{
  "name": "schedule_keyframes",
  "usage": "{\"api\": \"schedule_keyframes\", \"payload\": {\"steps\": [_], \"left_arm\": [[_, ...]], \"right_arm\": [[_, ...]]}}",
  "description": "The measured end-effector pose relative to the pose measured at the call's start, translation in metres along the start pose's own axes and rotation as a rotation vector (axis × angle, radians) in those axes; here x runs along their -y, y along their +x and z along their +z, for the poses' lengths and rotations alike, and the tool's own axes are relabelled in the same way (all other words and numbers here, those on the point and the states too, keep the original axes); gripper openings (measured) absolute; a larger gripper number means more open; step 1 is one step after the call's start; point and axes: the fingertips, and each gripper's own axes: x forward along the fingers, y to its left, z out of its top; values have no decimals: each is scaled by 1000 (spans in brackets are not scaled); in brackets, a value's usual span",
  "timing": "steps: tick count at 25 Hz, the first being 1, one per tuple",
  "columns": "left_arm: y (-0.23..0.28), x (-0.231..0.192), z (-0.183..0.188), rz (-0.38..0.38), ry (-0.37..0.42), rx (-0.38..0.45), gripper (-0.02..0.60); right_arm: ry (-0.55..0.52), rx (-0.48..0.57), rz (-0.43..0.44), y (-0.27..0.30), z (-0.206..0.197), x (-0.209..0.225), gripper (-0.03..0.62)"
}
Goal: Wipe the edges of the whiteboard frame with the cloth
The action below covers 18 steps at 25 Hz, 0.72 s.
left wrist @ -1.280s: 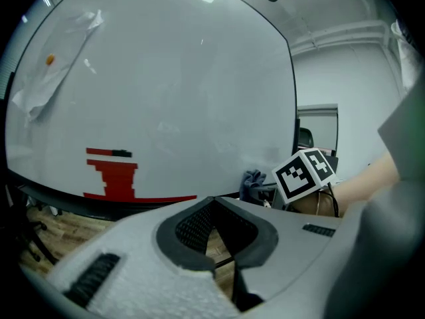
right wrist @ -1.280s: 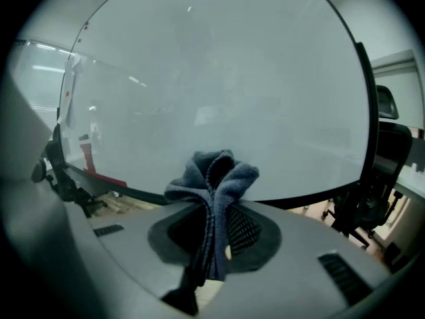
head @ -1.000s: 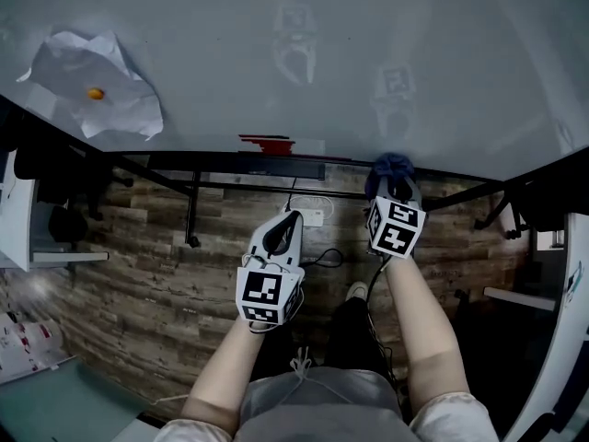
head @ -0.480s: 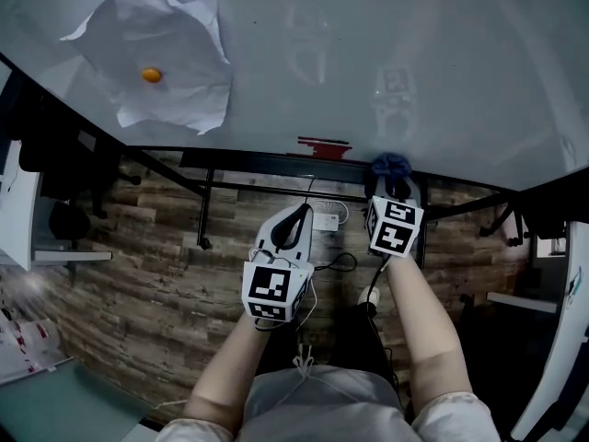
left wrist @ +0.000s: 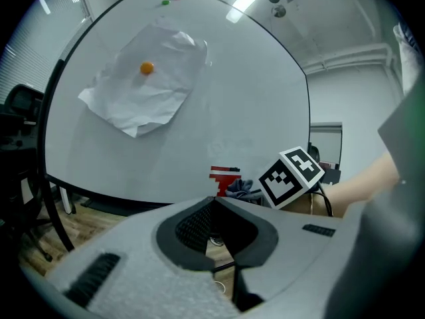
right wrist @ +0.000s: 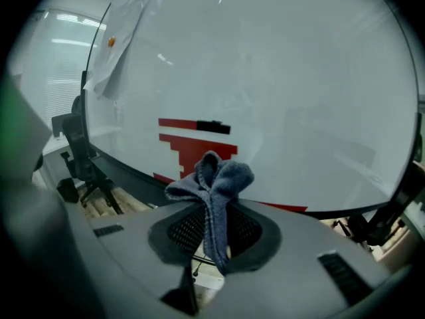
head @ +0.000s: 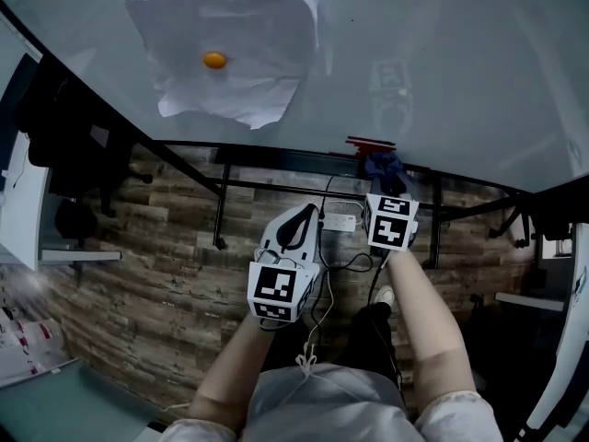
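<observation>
Right gripper (right wrist: 214,208): jaws clamped on the cloth (right wrist: 211,178), which bunches above the tips. In the head view the cloth sits at the bottom frame (head: 276,152) of the whiteboard (head: 442,53), just beside a red block (head: 371,143). Contact with the frame cannot be confirmed. Left gripper (left wrist: 215,200): jaws closed together with nothing between them, held below the frame and left of the right gripper. A crumpled paper (head: 235,44) is pinned to the board by an orange magnet (head: 214,60).

No readable text or numbers. Square coded markers (head: 278,288) on left gripper (head: 296,221) and right gripper (head: 388,184) cubes; wordless red stepped mark (right wrist: 196,141) on whiteboard (right wrist: 299,78).
</observation>
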Motion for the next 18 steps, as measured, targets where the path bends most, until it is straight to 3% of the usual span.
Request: {"api": "schedule_keyframes", "payload": {"steps": [7,18], "left_arm": [[-46,-62,0,44,16,17,18],[-98,-143,-10,125,-1,34,18]], "right_arm": [[-67,-27,46,15,12,-85,71],[-99,-20,27,27,28,-153,71]]}}
